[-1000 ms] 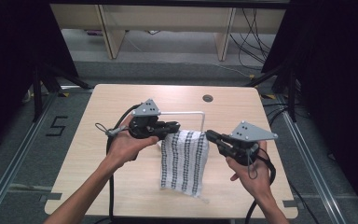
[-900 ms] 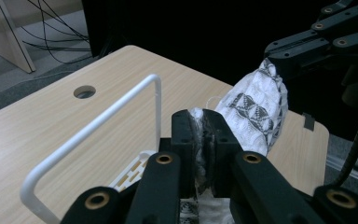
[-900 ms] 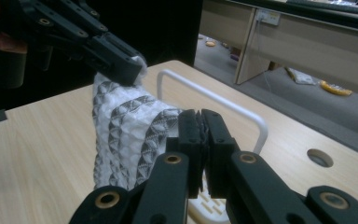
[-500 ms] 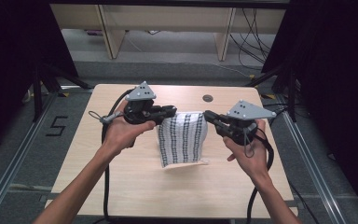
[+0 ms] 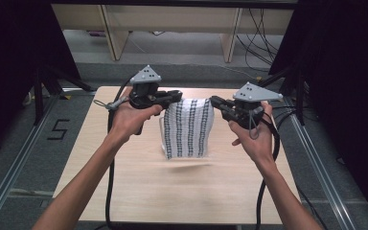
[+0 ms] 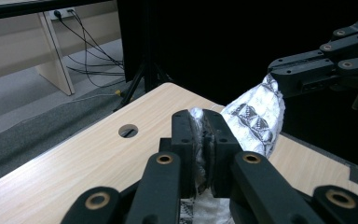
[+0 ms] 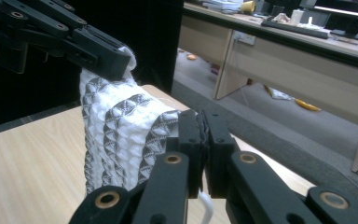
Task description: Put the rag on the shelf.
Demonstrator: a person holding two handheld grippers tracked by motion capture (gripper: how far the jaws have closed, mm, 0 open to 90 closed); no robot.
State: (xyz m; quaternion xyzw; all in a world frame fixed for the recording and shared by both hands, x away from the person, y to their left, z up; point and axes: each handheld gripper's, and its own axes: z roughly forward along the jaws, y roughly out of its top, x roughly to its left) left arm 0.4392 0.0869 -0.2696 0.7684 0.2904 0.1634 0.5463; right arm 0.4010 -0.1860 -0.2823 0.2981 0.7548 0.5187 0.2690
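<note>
A black-and-white patterned cloth (image 5: 188,128) hangs in the air above the wooden surface (image 5: 124,182), stretched between the two claws. The left claw (image 5: 172,97) is clamped on its upper left corner, and the right claw (image 5: 217,102) is clamped on the upper right corner. The cloth looks light, soft and limp, sagging under the claws, so it will likely drape and swing. The top corners seem the best places to hold it.
</note>
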